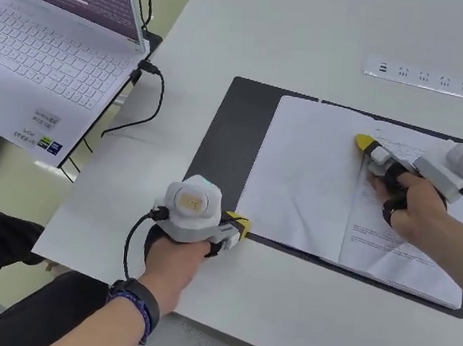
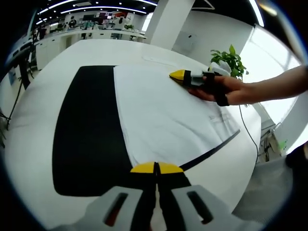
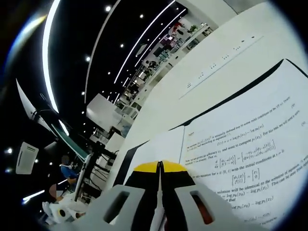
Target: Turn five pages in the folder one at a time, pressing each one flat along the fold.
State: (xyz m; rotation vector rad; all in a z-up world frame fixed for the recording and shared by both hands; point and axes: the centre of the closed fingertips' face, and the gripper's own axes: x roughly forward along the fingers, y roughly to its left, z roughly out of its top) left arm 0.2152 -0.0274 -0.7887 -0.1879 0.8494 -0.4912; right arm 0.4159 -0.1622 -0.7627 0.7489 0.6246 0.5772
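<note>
Head view: open folder [image 1: 226,140] flat on white table [image 1: 306,43], long side left-right; left gripper [image 1: 242,224], right gripper [image 1: 364,142] closed, empty; office [image 2: 96,21] around.

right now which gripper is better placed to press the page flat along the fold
Right, probably. The right gripper, shut, has its tip at the fold of the folder. The left gripper, shut, sits at the folder's near edge, away from the fold.
</note>
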